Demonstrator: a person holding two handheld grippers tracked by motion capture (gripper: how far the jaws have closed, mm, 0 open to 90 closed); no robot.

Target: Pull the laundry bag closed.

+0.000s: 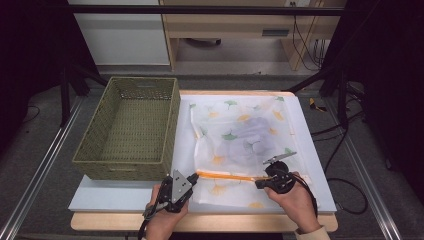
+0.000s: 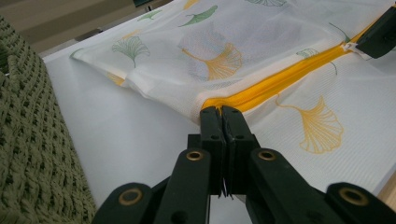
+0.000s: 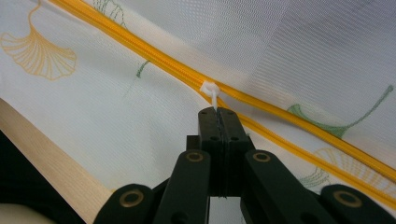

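Right now the person is working on a white mesh laundry bag (image 1: 240, 135) printed with yellow and green ginkgo leaves, which lies flat on the white table top (image 1: 310, 150), just to the right of a green woven basket (image 1: 130, 127). Something pale shows through the mesh in the middle of the bag, too blurred to name. A yellow zipper (image 1: 227, 176) runs across the near part of the bag, between the two hands.

The left gripper (image 1: 192, 178) sits at the left end of that zipper. In the left gripper view its black jaws are pressed together, pinching the edge of the bag's fabric right where the yellow zipper (image 2: 280, 79) begins; a thin sliver of white cloth shows in the seam between them. The green basket (image 2: 32, 149) fills the left edge of that view, close beside the gripper.

The right gripper (image 1: 260, 183) is at the other end of the zipper, held in the person's right hand (image 1: 295, 200). In the right gripper view its jaws are likewise closed tight, clamped on the small white zipper pull (image 3: 211, 93), which rises from the yellow zipper (image 3: 289, 116) into the jaw tips. The same pull (image 2: 351, 46) shows in the left gripper view, at the far end of the yellow line, touching the other gripper's black tip.

The wooden edge of the table (image 3: 51, 149) runs along the near side, beneath the bag's hem.
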